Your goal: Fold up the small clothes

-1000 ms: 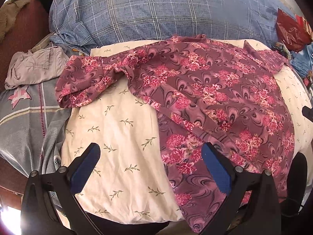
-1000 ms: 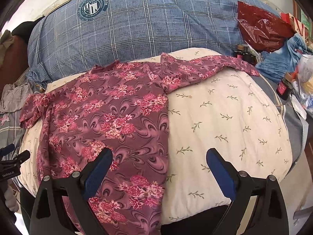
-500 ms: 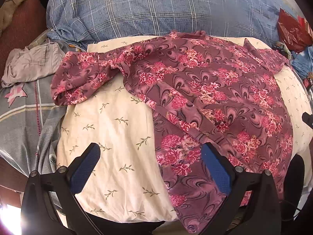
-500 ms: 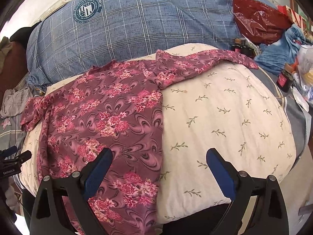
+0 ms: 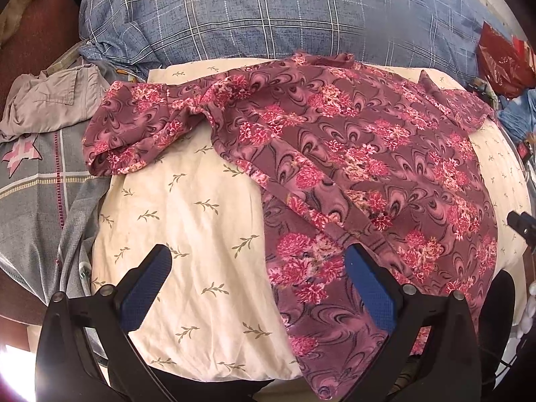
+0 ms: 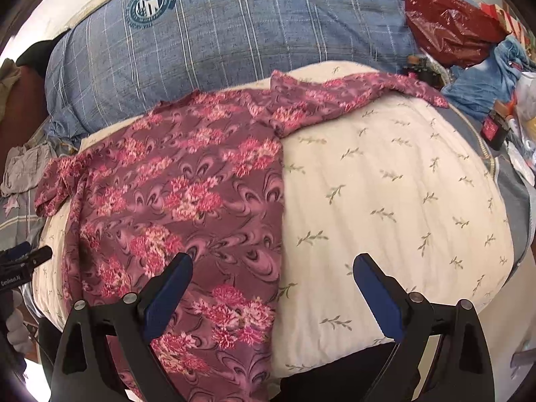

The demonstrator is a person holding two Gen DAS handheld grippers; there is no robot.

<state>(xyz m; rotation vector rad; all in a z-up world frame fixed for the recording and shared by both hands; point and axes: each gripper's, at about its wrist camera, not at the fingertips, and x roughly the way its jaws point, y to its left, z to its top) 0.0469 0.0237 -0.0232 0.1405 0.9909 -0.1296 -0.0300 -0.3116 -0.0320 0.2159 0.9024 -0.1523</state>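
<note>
A maroon floral garment (image 5: 351,154) (image 6: 187,194) lies spread over a cream leaf-print cushion (image 5: 187,221) (image 6: 395,201), both sleeves out and its hem hanging over the near edge. One sleeve (image 5: 134,130) is bunched at the left; the other sleeve (image 6: 361,95) stretches right. My left gripper (image 5: 256,261) hovers open above the cushion's near edge, its right finger over the garment's lower part. My right gripper (image 6: 271,268) is open as well, its left finger over the garment and its right finger over bare cushion. Neither holds anything.
A big blue plaid pillow (image 5: 268,10) (image 6: 234,30) backs the cushion. Grey clothes (image 5: 50,104) and a grey star-print cover (image 5: 30,181) lie at the left. A red plastic bag (image 6: 449,30), blue fabric (image 6: 482,77) and small items (image 6: 492,127) crowd the right.
Both views have shifted slightly, the garment sitting a little higher and further left in the frames. The garment itself has not moved, and both grippers stay open.
</note>
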